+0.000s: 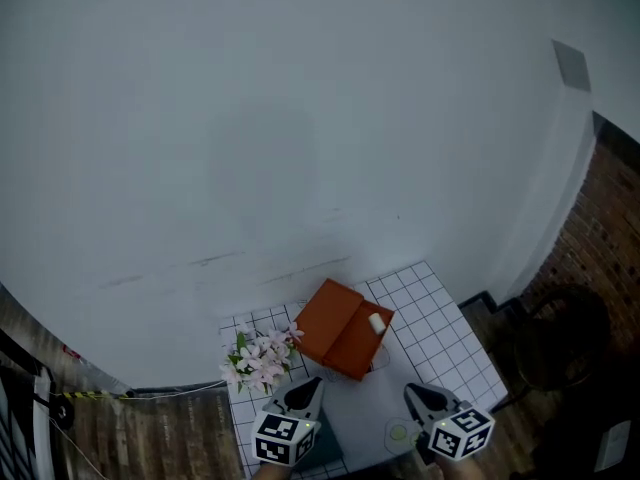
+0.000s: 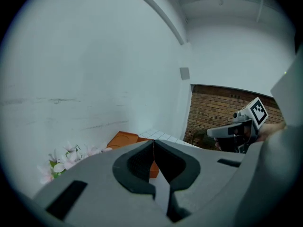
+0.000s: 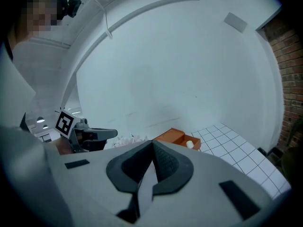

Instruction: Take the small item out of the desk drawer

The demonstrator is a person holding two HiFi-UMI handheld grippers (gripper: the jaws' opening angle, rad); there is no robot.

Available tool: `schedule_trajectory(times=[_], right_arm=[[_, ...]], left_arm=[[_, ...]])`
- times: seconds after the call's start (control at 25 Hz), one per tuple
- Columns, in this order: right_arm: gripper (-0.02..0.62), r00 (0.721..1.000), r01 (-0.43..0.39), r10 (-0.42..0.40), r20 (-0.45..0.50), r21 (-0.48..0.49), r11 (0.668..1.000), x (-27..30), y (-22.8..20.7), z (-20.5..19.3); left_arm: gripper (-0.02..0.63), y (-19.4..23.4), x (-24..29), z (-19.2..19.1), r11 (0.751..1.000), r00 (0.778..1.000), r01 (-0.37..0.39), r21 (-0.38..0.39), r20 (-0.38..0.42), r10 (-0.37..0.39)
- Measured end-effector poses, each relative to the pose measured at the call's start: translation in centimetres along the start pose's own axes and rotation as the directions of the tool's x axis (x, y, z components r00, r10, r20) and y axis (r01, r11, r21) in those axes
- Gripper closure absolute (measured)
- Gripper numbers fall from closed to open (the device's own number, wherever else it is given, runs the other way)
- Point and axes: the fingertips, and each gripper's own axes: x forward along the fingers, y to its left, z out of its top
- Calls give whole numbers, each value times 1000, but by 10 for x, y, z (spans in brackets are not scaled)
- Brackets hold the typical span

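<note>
Approach phase: left tongs (image 1: pixel 304 388) and right tongs (image 1: pixel 420 396) pinched together, empty, short of pulled-out orange drawer (image 1: pixel 350 346); next, spread right tongs over white item (image 1: pixel 377 322).

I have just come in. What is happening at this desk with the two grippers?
A person holds a gripper in each hand at the near side of a white tiled desk. The left gripper and the right gripper both have their jaws together and hold nothing. Ahead of them an orange drawer box stands open, and a small white item lies in it, untouched. Flowers lie to its left.
</note>
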Motion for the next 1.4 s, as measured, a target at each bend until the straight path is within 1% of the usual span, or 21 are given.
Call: schedule_trajectory(times=[0.16, 0.28, 0.52, 0.64, 0.68, 0.72, 0.76, 0.96, 1.12, 1.24, 1.32, 1.4], right_arm=[[600, 999, 12, -12, -31, 1, 1000, 32, -3, -2], [600, 997, 13, -12, -71, 4, 1000, 51, -12, -6], [600, 992, -9, 6, -125, -21, 1000, 93, -48, 1], [600, 985, -28, 20, -172, -40, 999, 115, -65, 2], [584, 981, -34, 25, -192, -45, 998, 123, -71, 1], [530, 977, -41, 29, -211, -49, 998, 132, -77, -1], [510, 972, -47, 34, -231, -54, 997, 140, -83, -3], [482, 940, -81, 44, -338, -95, 992, 181, -109, -17], [451, 895, -117, 37, -444, -154, 981, 213, -127, -33], [441, 866, -123, 5, -499, -203, 971, 237, -144, -44], [436, 850, -108, -29, -526, -227, 968, 250, -158, -52], [418, 839, -81, -68, -539, -247, 966, 261, -169, -58]], left_arm=[[594, 18, 13, -11, 999, 999, 30, 13, -36, -29], [594, 28, 25, -14, 999, 998, 39, -8, -56, -40], [594, 46, 61, -12, 999, 997, 22, -32, -69, -24], [594, 52, 78, -7, 999, 997, 13, -44, -76, -16], [594, 54, 83, -6, 999, 997, 10, -48, -78, -14], [594, 57, 89, -6, 999, 997, 8, -51, -82, -12], [594, 59, 95, -6, 998, 996, 6, -56, -87, -10], [594, 66, 119, -15, 998, 995, 3, -66, -100, -10], [594, 74, 131, -19, 997, 993, -3, -82, -115, -6], [594, 83, 139, -22, 996, 993, -11, -91, -119, 0], [594, 87, 144, -23, 995, 993, -13, -97, -119, 2], [594, 90, 148, -25, 995, 993, -14, -102, -120, 1]])
